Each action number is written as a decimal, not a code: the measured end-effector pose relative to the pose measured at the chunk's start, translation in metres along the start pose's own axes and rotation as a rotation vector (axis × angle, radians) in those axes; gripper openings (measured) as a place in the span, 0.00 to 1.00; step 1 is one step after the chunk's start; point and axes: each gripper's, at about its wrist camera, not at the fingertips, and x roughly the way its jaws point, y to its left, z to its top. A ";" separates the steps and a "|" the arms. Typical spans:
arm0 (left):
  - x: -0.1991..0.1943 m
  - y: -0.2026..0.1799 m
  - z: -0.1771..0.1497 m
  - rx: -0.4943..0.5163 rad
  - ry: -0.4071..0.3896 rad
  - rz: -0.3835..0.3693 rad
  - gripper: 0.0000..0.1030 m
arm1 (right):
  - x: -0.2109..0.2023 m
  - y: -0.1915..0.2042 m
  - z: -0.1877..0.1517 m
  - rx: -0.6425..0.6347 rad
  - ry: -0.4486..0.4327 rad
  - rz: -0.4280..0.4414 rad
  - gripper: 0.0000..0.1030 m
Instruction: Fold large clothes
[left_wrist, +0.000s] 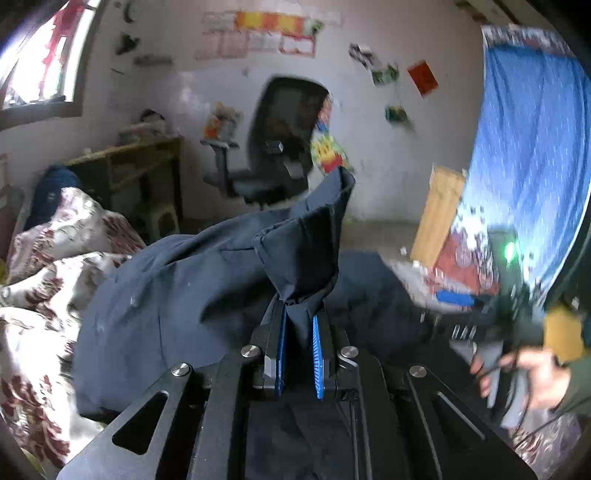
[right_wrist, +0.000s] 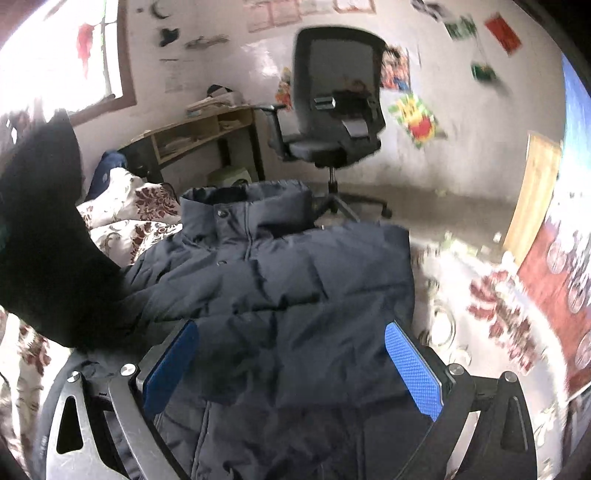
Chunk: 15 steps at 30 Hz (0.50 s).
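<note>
A dark navy puffer jacket (right_wrist: 280, 280) lies front up on a bed with a white and red floral cover (right_wrist: 491, 306), collar toward the far end. My left gripper (left_wrist: 298, 314) is shut on a lifted fold of the jacket (left_wrist: 306, 243), which stands up from between its blue pads. The raised dark fabric shows at the left of the right wrist view (right_wrist: 40, 229). My right gripper (right_wrist: 291, 354) is open and empty, its blue pads (right_wrist: 413, 365) spread wide just above the jacket's lower body. The right gripper and the hand holding it show in the left wrist view (left_wrist: 509, 332).
A black office chair (right_wrist: 332, 110) stands past the far end of the bed. A wooden desk (right_wrist: 195, 136) stands at the left under a window. A blue curtain (left_wrist: 524, 155) hangs at the right, with a wooden board (right_wrist: 535, 192) leaning by it.
</note>
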 end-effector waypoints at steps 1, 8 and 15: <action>0.009 -0.006 -0.008 0.012 0.019 -0.004 0.09 | 0.004 -0.010 -0.001 0.042 0.026 0.032 0.99; 0.060 -0.039 -0.060 0.107 0.164 -0.054 0.09 | 0.018 -0.045 -0.007 0.242 0.101 0.249 0.99; 0.078 -0.039 -0.095 0.096 0.240 -0.098 0.09 | 0.037 -0.035 -0.016 0.271 0.220 0.414 0.99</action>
